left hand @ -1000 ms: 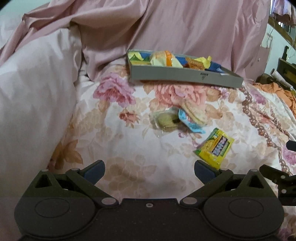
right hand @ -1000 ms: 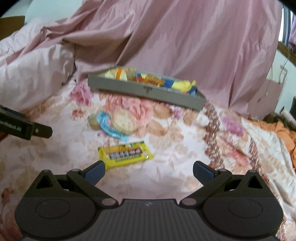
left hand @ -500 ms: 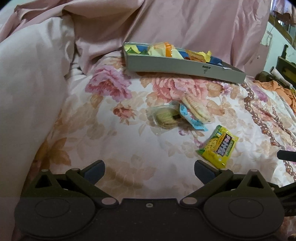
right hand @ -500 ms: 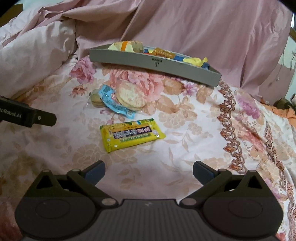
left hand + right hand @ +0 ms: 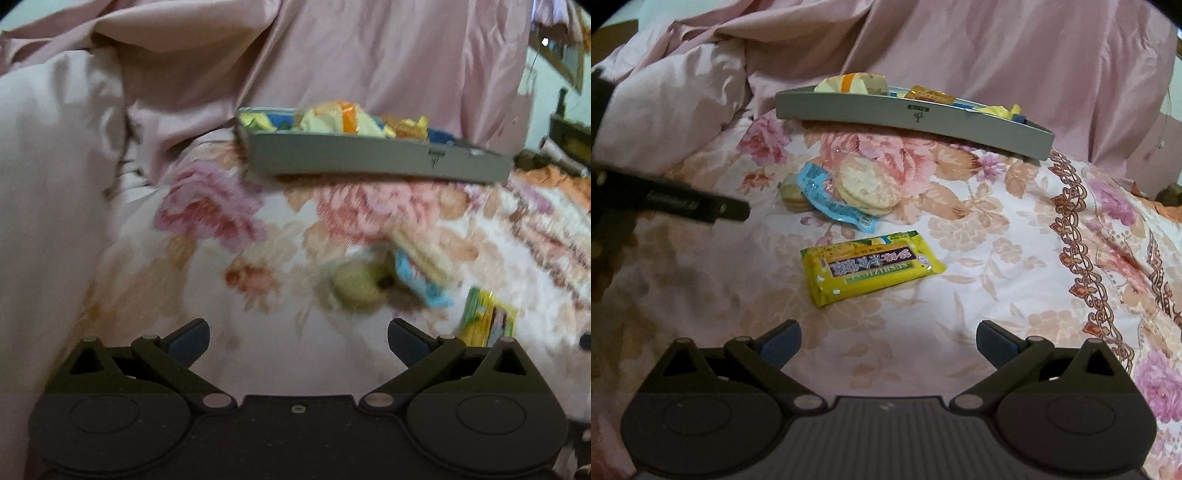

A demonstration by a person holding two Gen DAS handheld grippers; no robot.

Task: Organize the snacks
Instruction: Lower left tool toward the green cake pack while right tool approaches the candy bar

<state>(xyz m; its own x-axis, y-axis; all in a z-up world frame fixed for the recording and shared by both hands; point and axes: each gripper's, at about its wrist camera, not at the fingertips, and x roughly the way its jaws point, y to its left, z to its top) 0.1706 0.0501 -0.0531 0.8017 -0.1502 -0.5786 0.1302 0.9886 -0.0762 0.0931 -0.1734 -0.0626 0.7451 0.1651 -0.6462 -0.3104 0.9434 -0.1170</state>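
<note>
A grey tray [image 5: 916, 122] [image 5: 369, 160] with several wrapped snacks sits at the back of a floral bedspread. In front of it lie a blue-wrapped pack of round crackers [image 5: 864, 186] [image 5: 424, 266], a small clear-wrapped greenish biscuit [image 5: 792, 195] [image 5: 358, 286] and a yellow snack bar [image 5: 871, 266] [image 5: 485, 323]. My right gripper [image 5: 888, 341] is open, low over the bedspread just short of the yellow bar. My left gripper [image 5: 298, 341] is open, with the biscuit a little ahead and to its right. The left view is blurred.
A pink duvet [image 5: 683, 110] [image 5: 55, 184] is heaped along the left and back. The left gripper's dark body [image 5: 676, 201] reaches in from the left of the right wrist view. Orange cloth [image 5: 561, 181] lies at far right.
Both grippers have moved forward and lower toward the loose snacks. The yellow bar now looms larger before the right gripper. The left gripper has come closer to the biscuit. Both stay open.
</note>
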